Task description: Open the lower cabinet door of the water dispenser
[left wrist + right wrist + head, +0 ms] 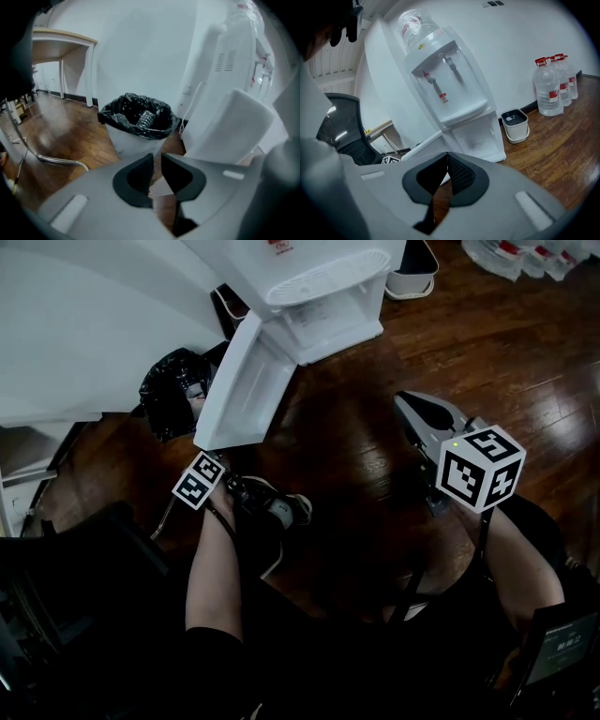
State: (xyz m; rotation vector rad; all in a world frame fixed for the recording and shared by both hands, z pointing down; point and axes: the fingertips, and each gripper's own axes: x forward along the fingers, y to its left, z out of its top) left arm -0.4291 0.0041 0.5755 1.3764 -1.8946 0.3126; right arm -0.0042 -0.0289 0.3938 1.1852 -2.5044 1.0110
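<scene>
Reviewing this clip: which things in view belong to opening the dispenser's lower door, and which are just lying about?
Job: water dispenser; its lower cabinet door, already swung open; left gripper.
Lying about: black-bagged bin; small white pail; water bottles; table.

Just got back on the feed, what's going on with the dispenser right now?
The lower cabinet door of the water dispenser stands swung wide open, toward the black-bagged trash bin. The person's left gripper is low, close by the door's free edge, with its jaws a narrow gap apart and nothing clamped between them. The right gripper is held off to the right over the wooden floor, shut and empty, facing the dispenser.
</scene>
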